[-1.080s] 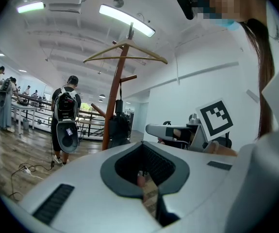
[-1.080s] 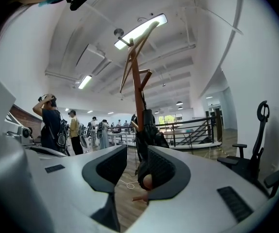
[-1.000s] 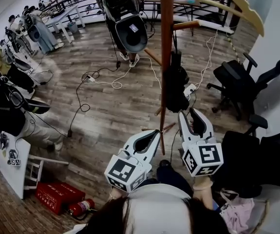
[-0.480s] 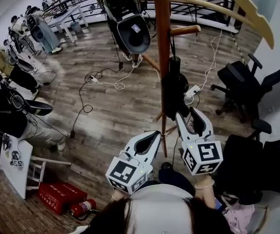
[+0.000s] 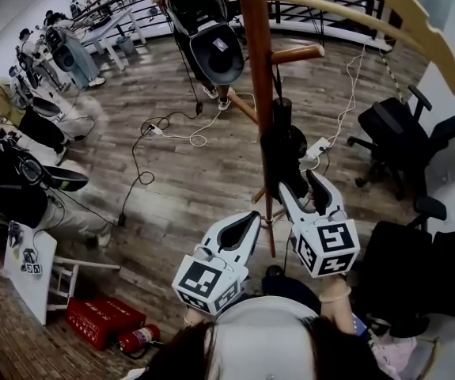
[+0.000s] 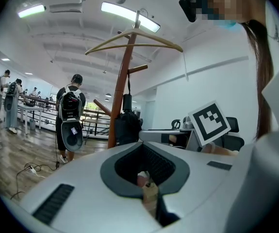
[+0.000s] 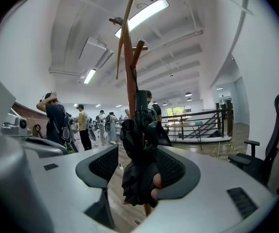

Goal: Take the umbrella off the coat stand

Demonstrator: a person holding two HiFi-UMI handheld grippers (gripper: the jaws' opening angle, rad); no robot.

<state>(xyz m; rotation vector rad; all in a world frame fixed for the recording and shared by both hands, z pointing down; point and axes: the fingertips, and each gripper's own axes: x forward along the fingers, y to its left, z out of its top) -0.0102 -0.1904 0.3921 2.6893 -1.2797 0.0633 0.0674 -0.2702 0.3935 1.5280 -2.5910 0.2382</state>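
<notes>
A folded black umbrella (image 5: 282, 153) hangs by its strap from a peg of the wooden coat stand (image 5: 255, 70). My right gripper (image 5: 301, 184) is at the umbrella's lower part. In the right gripper view the umbrella (image 7: 139, 149) hangs between the two pads and the jaws are opening, so they do not press on it. My left gripper (image 5: 251, 218) sits lower and to the left, near the stand's pole, with its jaws shut and nothing in them. The left gripper view shows the umbrella (image 6: 125, 125) beside the pole (image 6: 122, 81), with the closed tips (image 6: 149, 186) below.
A wooden hanger (image 5: 401, 14) crowns the stand. Black office chairs (image 5: 393, 137) stand at the right. A person with a backpack (image 5: 203, 30) stands behind the stand. Cables (image 5: 172, 129) lie on the wooden floor. A red box (image 5: 100, 319) and a fire extinguisher (image 5: 136, 337) are at the lower left.
Both grippers have moved forward towards the stand. The right gripper's jaws have widened and now stand on either side of the umbrella's lower part.
</notes>
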